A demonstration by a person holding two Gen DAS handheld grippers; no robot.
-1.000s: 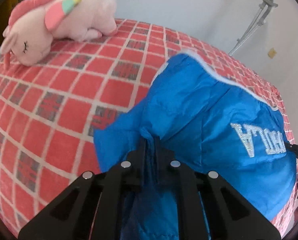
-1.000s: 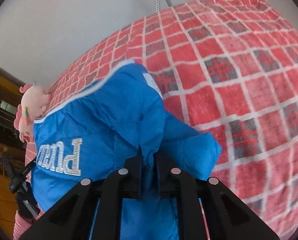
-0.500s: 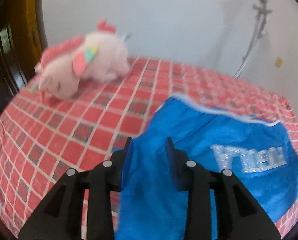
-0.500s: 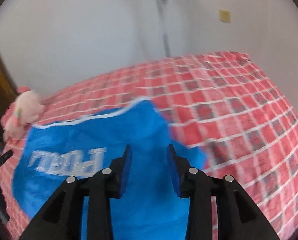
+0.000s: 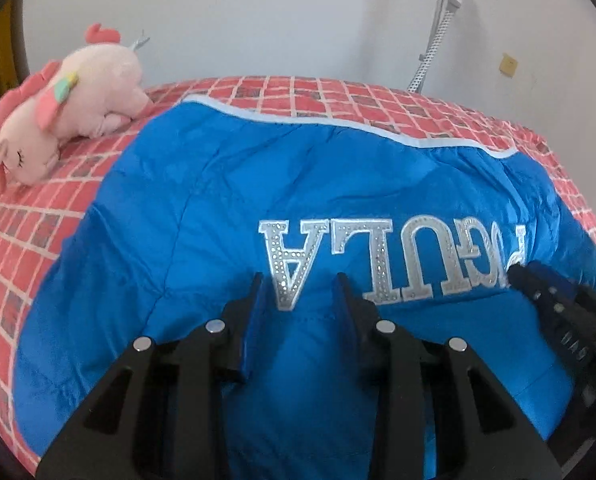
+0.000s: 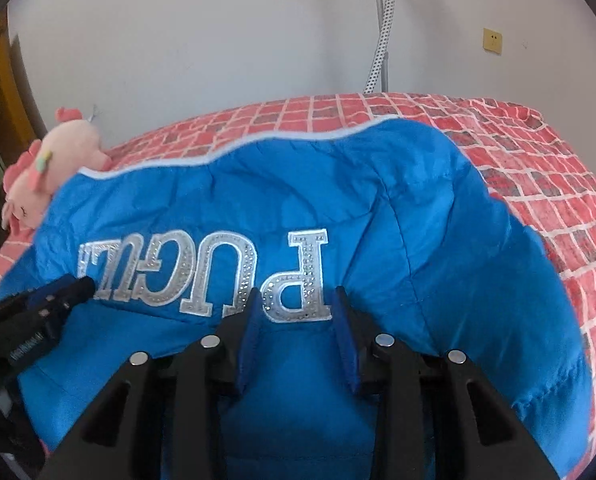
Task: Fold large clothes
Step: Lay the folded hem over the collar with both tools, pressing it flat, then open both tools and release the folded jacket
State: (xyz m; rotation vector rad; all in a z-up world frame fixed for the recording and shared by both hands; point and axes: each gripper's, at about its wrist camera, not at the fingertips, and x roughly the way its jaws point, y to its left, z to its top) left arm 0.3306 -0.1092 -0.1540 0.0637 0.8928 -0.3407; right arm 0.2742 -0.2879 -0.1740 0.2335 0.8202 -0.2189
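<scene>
Left wrist view: blue jacket (image 5: 225, 208) lies folded on the red checked bed (image 5: 25, 216), silver letters up, near a pink plush toy (image 5: 65, 104). Left gripper (image 5: 300, 292) and right gripper (image 6: 293, 304) hover over it, jaws apart, gripping nothing.

Obstacle: plush unicorn (image 5: 63, 118) at bed's far-left corner, beside jacket (image 5: 257, 200).
Free room: bare checked bedspread (image 6: 538, 168) right of jacket.

Each tool (image 5: 301, 294) is black with blue finger pads (image 6: 249, 326) and silver screw heads.
</scene>
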